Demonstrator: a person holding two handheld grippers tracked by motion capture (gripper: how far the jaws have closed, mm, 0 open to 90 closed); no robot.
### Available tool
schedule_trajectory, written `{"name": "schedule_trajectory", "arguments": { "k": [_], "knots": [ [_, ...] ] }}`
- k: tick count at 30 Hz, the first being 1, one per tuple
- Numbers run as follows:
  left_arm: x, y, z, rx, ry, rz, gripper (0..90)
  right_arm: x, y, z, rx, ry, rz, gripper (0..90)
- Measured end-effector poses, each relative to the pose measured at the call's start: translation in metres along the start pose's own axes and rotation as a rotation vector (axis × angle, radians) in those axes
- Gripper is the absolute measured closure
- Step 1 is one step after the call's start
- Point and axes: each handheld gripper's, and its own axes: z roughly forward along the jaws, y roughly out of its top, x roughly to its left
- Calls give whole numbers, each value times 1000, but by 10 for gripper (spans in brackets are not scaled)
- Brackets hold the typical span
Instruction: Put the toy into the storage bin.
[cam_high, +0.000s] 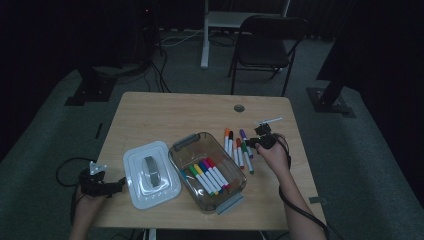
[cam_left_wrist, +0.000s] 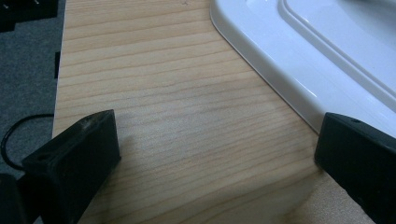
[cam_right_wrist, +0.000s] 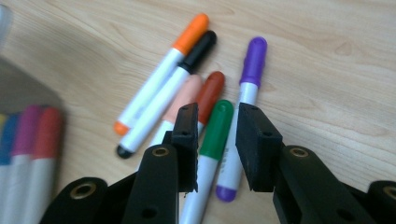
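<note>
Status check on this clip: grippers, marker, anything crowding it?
Right gripper straddling green-capped white marker, grip unconfirmed. Left gripper open, idle beside white plastic lid. Purple-capped marker crowds the right jaw.

High view: dim and grainy, the room behind nearly black, the table (cam_high: 150, 112) lit softly from above. Gripper views: brighter, even light, faint shadows. Right gripper view: markers in the box (cam_right_wrist: 28, 140) blurred at left edge.

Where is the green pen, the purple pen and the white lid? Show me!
green pen (cam_right_wrist: 217, 126), right gripper view, on its green cap between the jaws.
purple pen (cam_right_wrist: 253, 60), right gripper view, on its purple cap.
white lid (cam_high: 137, 172), high view, on its left rim.
</note>
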Motion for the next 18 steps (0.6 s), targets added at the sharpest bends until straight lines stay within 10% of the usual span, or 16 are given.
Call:
{"name": "schedule_trajectory", "arguments": {
  "k": [18],
  "knots": [
    [0, 0, 0, 0, 0, -1, 5, -21, 10, 45, 101, -60, 79, 697]
  ]
}}
